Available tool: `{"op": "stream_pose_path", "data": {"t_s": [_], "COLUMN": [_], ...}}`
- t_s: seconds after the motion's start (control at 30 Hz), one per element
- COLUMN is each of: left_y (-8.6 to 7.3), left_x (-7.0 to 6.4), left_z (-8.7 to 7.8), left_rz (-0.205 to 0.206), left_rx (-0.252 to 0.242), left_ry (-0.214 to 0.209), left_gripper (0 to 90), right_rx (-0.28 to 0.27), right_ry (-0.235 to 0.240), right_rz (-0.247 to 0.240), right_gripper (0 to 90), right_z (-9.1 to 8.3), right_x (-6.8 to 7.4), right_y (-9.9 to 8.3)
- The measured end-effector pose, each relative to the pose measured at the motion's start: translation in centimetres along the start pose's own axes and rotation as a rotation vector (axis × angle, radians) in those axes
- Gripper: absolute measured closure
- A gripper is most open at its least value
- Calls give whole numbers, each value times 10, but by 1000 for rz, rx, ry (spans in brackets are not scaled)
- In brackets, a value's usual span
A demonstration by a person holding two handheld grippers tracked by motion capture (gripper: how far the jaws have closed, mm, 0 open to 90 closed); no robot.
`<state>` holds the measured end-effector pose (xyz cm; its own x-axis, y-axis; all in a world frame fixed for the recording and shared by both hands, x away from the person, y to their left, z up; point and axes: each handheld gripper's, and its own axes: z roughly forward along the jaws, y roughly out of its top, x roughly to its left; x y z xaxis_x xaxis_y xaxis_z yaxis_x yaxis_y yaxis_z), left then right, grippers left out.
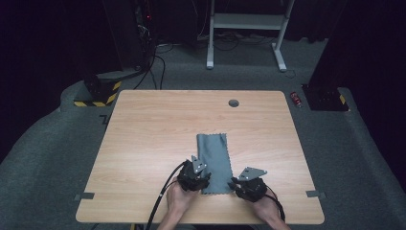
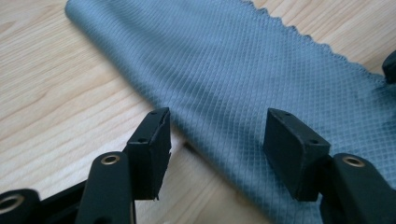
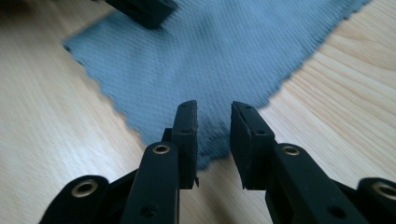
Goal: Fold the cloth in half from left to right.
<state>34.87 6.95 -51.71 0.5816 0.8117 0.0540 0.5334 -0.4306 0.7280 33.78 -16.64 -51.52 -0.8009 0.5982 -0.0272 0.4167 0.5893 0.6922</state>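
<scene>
- High view: your grey cloth [image 1: 215,163] lies folded into a long strip on the wooden bench [image 1: 153,129], near your edge.
- Your left tongs [image 2: 215,133] stand wide open, straddling the cloth's folded long edge, gripping nothing.
- Your right tongs [image 3: 214,123] are narrowly parted over the cloth's near corner, with a slim gap showing; nothing is pinched.
</scene>
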Motion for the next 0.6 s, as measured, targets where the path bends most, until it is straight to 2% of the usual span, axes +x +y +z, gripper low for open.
{"op": "stream_pose_path", "data": {"t_s": [0.1, 0.13, 0.17, 0.23, 0.3, 0.33, 0.37, 0.47, 0.53, 0.6], "left_y": [-6, -8, -8, -12, -13, -12, -12, -12, -12, -12], "left_x": [0, 0, 0, 2, 2, 2, 1, 2, 4, 4], "left_z": [-1, -1, -1, -1, -1, -1, -1, 0, 0, 0], "left_rz": [-10, -28, -28, -39, -42, -37, -38, -44, -52, -59], "left_rx": [-20, -27, -27, -50, -48, -49, -49, -46, -42, -43], "left_ry": [-2, -11, -11, -23, -27, -18, -15, -20, -25, -24], "left_gripper": [413, 410, 409, 409, 408, 403, 398, 383, 373, 367], "right_rx": [9, 20, 20, 5, -3, -19, -27, -15, -4, 3], "right_ry": [-43, -57, -57, -64, -69, -65, -66, -89, -100, -130], "right_rz": [1, 8, 8, 27, 32, 38, 41, 70, 104, 109], "right_gripper": [743, 750, 750, 766, 773, 781, 782, 782, 777, 775], "right_z": [-1, 0, 0, 2, 3, 11, 17, 41, 56, 67], "right_x": [-8, -14, -14, -29, -33, -45, -51, -70, -79, -85], "right_y": [-1, 2, 2, 15, 21, 36, 43, 63, 74, 82]}}
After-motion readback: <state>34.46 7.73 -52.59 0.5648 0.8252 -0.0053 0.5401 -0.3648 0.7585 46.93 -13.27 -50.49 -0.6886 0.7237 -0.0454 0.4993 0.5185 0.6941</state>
